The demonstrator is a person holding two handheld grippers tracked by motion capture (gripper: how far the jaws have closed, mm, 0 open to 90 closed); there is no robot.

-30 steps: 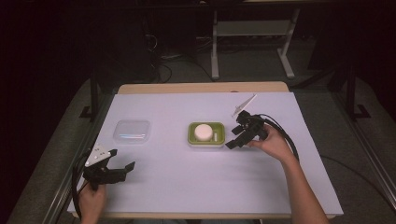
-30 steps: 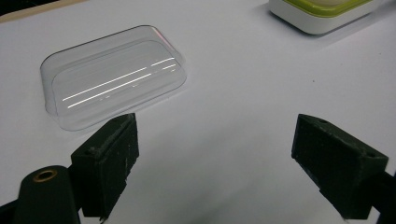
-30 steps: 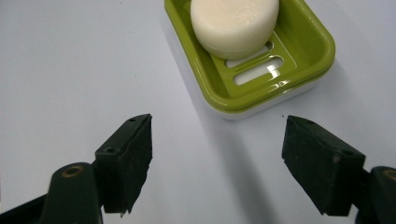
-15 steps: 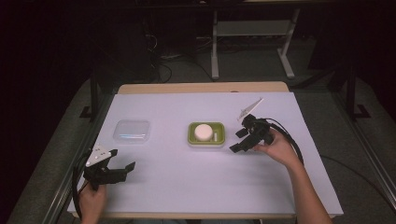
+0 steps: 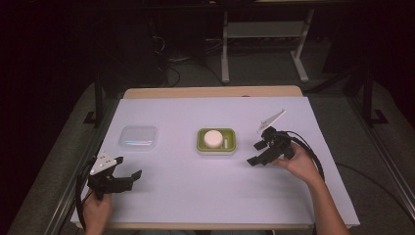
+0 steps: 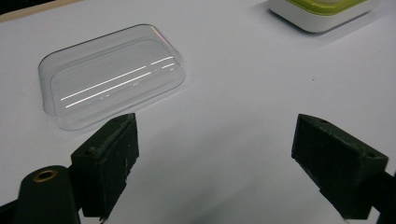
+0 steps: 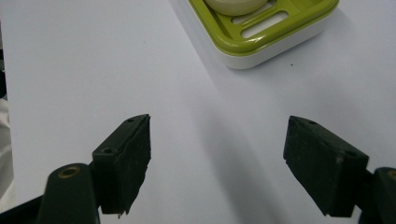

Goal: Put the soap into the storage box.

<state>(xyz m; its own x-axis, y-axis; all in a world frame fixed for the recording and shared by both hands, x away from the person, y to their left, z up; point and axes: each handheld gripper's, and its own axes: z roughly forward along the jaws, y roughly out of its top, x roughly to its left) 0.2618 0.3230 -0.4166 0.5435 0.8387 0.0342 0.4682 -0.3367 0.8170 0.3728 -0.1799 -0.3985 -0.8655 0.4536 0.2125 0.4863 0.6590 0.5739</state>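
1. Over the last second the right hand-held gripper [image 5: 258, 153] has drawn back from the green soap dish [image 5: 217, 141], where it was right at the dish's right edge; it now sits apart from it, toward the person, with its jaws spread wide and nothing between them.
2. To my eye the soap [image 5: 213, 138] has just been set down and let go, so that step looks finished.
3. The left hand-held gripper [image 5: 128, 179] has not moved; it rests near the front left corner of the tabletop [image 5: 186, 196], jaws wide apart and empty.
4. The soap is a round, off-white cake lying in the dish at the middle of the tabletop. The dish has a lime-green slotted tray in a white base.
5. A clear plastic lid [image 6: 112, 73] lies flat well to the left of the dish, just ahead of the left hand-held gripper; it may be the next thing to fetch.
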